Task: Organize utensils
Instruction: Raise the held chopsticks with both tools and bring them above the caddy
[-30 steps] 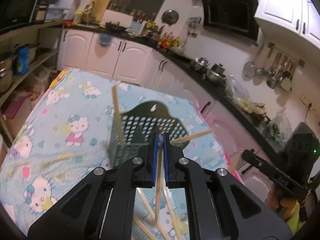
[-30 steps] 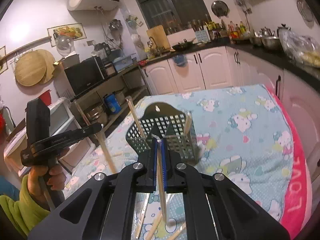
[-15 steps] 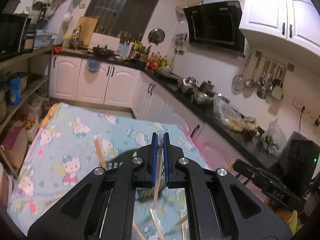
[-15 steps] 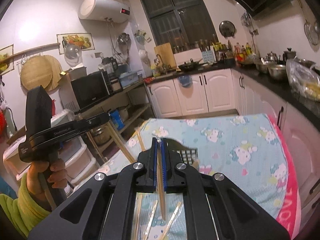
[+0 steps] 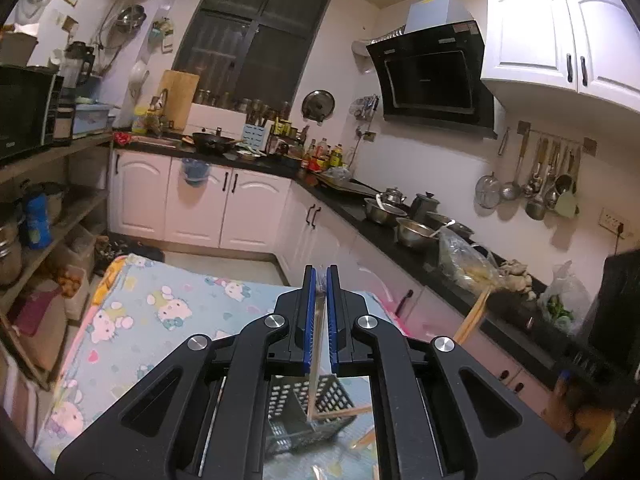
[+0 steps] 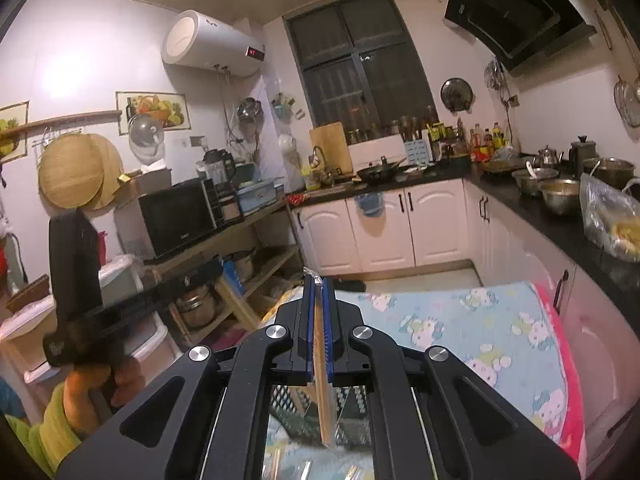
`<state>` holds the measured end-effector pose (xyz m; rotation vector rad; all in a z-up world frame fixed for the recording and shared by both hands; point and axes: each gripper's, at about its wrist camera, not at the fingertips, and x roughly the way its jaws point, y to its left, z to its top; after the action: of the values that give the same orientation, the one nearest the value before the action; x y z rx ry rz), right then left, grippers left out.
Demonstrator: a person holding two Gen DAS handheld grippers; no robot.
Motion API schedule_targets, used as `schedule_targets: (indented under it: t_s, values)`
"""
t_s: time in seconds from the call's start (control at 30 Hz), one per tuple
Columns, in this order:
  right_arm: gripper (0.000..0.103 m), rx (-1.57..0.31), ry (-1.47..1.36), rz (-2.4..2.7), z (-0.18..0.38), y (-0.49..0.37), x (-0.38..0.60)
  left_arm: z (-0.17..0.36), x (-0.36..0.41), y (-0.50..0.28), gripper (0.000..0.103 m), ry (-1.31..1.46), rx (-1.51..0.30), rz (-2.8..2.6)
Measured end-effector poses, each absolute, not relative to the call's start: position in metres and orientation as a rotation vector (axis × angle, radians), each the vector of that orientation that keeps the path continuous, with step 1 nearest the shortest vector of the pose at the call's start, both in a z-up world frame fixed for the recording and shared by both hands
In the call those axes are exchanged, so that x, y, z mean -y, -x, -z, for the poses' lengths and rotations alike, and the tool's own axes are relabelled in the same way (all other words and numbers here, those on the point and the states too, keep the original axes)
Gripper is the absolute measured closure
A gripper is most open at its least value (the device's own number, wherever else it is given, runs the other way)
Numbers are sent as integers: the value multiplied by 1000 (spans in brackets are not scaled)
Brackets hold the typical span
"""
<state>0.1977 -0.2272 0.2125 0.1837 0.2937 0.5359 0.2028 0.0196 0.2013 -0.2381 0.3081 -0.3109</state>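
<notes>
My left gripper (image 5: 321,276) is shut on a wrapped chopstick (image 5: 315,368) that hangs down between its blue pads. Its lower end is over the dark green mesh utensil basket (image 5: 316,396) seen below the gripper. My right gripper (image 6: 318,282) is shut on another wrapped chopstick (image 6: 323,396), which hangs over the same basket (image 6: 352,404). The right gripper's chopstick (image 5: 474,314) shows at the right of the left wrist view. The left gripper, in the person's hand, shows at the left of the right wrist view (image 6: 80,296). More chopsticks (image 5: 340,411) lie around the basket.
The table has a blue cartoon-cat cloth (image 5: 168,312) with a pink edge (image 6: 568,364). White cabinets (image 5: 224,208) and a black counter with pots (image 5: 404,220) run behind and to the right. Shelves with a microwave (image 6: 176,216) stand to the left.
Both grippers have risen and tilted up with their chopsticks. The basket has dropped from the middle of both views to below the gripper bodies.
</notes>
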Motion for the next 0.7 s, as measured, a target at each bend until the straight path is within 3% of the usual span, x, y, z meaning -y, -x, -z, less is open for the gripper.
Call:
schedule_targets:
  t_s: [0.3,0.7]
  values:
    - [99,-251,-179,-503,-230,-230,222,-185,-26,-222,102,250,-321,277]
    - [99,-285,-198,-458,-195,-267,217,-149,-30,-238,102,288,-381,271]
